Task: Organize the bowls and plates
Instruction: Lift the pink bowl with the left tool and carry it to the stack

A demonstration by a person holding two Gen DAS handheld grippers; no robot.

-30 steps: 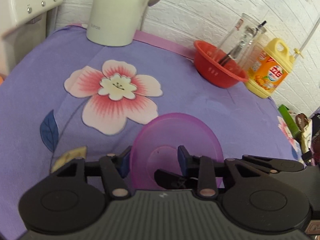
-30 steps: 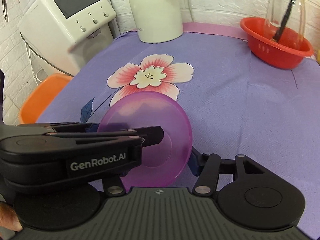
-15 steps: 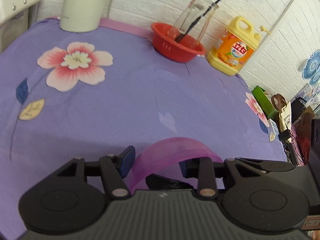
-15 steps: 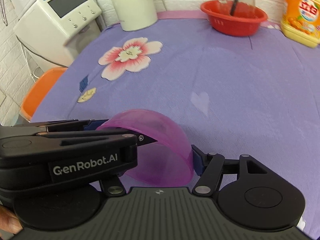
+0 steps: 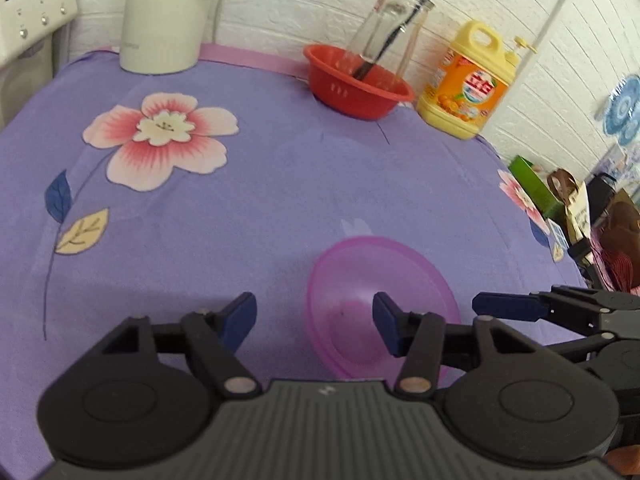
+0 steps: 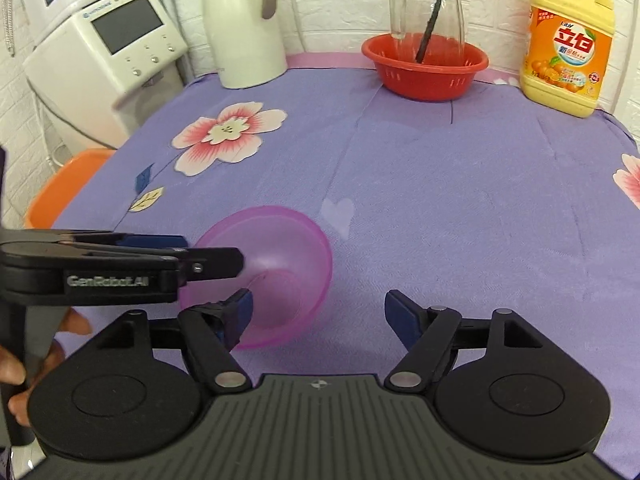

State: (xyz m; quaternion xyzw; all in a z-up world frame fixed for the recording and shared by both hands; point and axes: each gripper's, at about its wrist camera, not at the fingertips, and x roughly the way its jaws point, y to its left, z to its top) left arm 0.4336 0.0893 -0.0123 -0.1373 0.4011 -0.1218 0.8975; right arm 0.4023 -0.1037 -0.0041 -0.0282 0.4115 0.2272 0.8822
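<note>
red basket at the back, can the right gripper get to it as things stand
Probably yes. The right gripper is open and holds nothing, and bare purple cloth lies between it and the red basket. The glass jug standing in it crowds the middle, so the near rim looks easiest.

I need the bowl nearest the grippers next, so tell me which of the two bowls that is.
The translucent purple bowl, resting on the purple cloth right beside both grippers. The red perforated bowl sits far back by the wall, holding a glass jug.
</note>
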